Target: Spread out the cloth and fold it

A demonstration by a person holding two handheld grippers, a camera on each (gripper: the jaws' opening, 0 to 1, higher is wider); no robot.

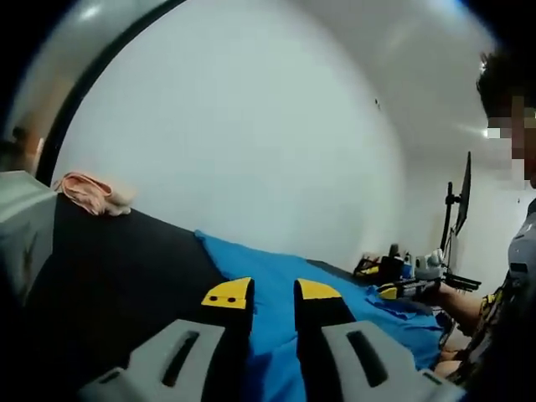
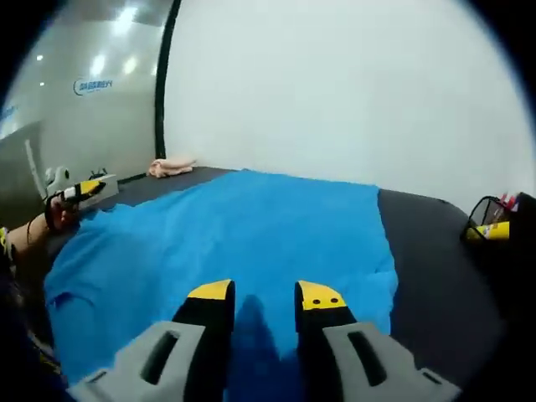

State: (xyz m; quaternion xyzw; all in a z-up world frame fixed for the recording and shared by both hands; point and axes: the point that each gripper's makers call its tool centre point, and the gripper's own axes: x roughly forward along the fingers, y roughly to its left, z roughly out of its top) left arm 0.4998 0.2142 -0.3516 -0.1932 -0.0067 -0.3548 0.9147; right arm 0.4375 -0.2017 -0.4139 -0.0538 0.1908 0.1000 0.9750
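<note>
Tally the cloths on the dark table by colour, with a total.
Blue cloth: 1, spread over the table
Pink cloth: 1, bunched at the far edge
Total: 2

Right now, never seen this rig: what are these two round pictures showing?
No robot: a person holds a hand-held gripper in each hand, each carrying a fisheye camera looking along its yellow-tipped jaws.

In the left gripper view, the left hand-held gripper is open over a blue cloth on a dark table. In the right gripper view, the right hand-held gripper is open above the same cloth, spread fairly flat. Neither holds anything. A pink cloth lies bunched at the far edge.
</note>
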